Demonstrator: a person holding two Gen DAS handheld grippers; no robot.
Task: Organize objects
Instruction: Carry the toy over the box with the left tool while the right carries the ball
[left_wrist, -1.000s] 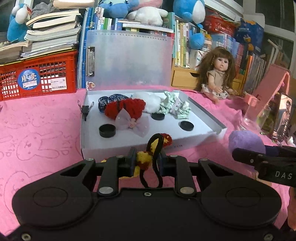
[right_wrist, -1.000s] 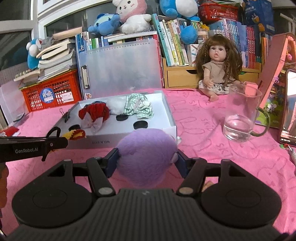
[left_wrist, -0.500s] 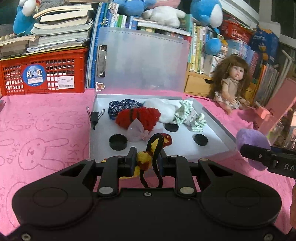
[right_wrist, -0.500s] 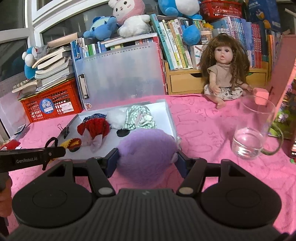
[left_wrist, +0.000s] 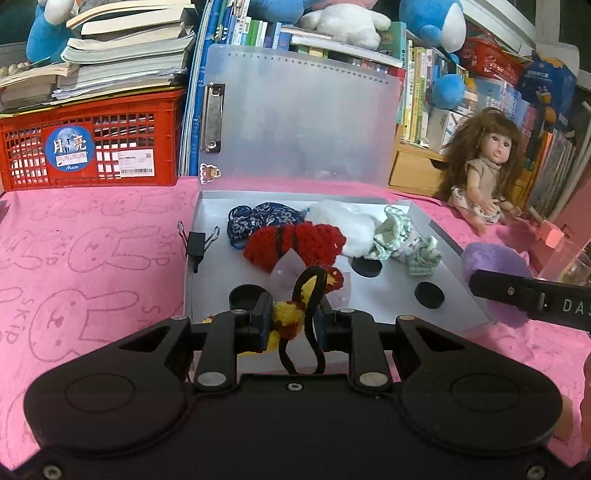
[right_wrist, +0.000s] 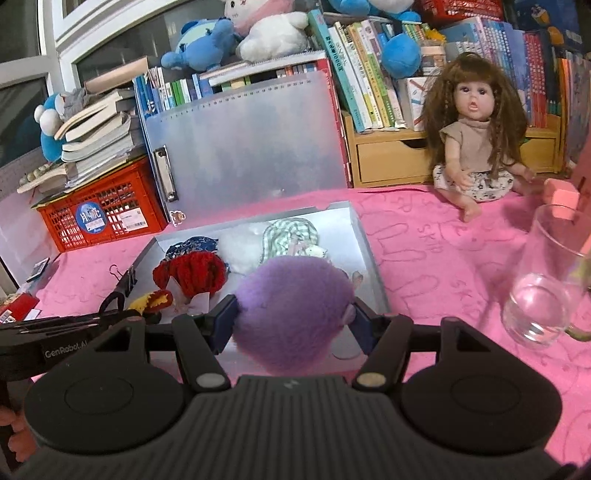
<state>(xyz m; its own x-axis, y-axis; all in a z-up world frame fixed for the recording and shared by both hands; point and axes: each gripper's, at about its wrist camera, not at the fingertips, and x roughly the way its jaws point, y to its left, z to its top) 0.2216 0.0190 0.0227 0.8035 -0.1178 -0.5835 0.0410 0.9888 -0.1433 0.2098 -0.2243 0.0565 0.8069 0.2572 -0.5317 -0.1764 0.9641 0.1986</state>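
Pink cloth (left_wrist: 92, 236) | tray (left_wrist: 448, 236) nearer than before | left tongs (left_wrist: 291, 319) pinching hair tie (left_wrist: 308, 295) | right tongs (right_wrist: 291, 319) clamping purple pompom (right_wrist: 291, 306)

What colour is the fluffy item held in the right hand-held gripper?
Purple; the fluffy item shows best in the right wrist view.

Doll (right_wrist: 476, 147), red crate (left_wrist: 92, 144), glass mug (right_wrist: 546, 288), stacked books (left_wrist: 122, 59)

You have one gray tray (left_wrist: 207, 236) in the middle of the frame. Count three black round discs (left_wrist: 428, 294) on it, plus one black clip (left_wrist: 195, 245) on its left edge. One doll (right_wrist: 476, 147) sits at the upper right. One red crate (left_wrist: 92, 147) is at the upper left. One glass cup (right_wrist: 546, 288) stands at the right edge. One purple pom-pom (right_wrist: 291, 314) is low in the middle.
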